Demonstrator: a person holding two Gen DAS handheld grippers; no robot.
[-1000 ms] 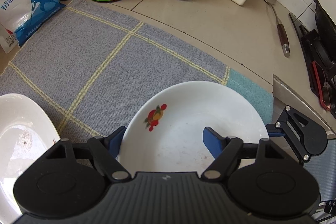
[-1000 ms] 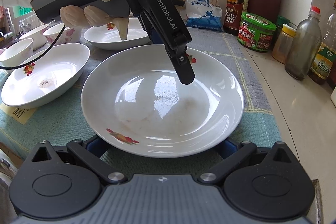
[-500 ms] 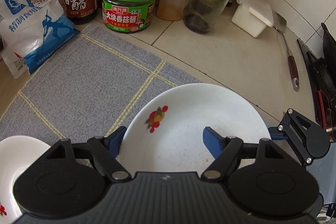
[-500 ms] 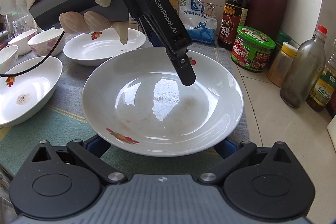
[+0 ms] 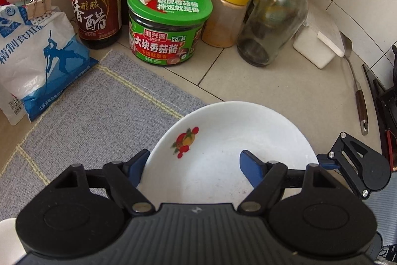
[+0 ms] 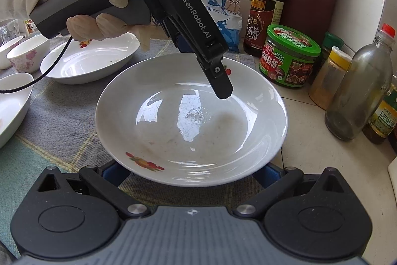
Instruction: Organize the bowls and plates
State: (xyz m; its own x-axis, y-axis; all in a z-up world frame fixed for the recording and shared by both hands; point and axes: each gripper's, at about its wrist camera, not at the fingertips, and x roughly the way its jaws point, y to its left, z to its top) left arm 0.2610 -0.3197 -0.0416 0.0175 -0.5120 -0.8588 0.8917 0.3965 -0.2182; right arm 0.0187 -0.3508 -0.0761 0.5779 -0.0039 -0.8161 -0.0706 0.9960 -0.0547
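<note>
Right up front in the right wrist view, the right gripper [image 6: 191,175] has both blue fingers tucked under the near rim of the round white plate with little fruit prints [image 6: 188,121]. The tips are hidden, so I can't tell if it's actually clamping. The plate sits over the right edge of the grey woven cloth with yellow lines [image 6: 62,121], partly out over the beige tiled tabletop [image 5: 285,91]. I honestly can't tell if it's resting or lifted.

At the plate's far rim is the left gripper [image 5: 194,163], held by a gloved hand [image 6: 99,4]. It straddles the rim with its jaws apart, one finger over the inside and one outside, but I can't tell whether the pads press.

Further left on the cloth there's a white oval dish [image 6: 91,61] and a small bowl with pink flowers [image 6: 27,54]. Along the back wall are a white-and-blue salt bag [image 5: 42,61], a dark vinegar bottle [image 6: 265,11], a green-lidded sauce jar [image 6: 290,56], a yellow-lidded spice jar [image 6: 330,76] and a clear glass bottle with a red cap [image 6: 359,91].
</note>
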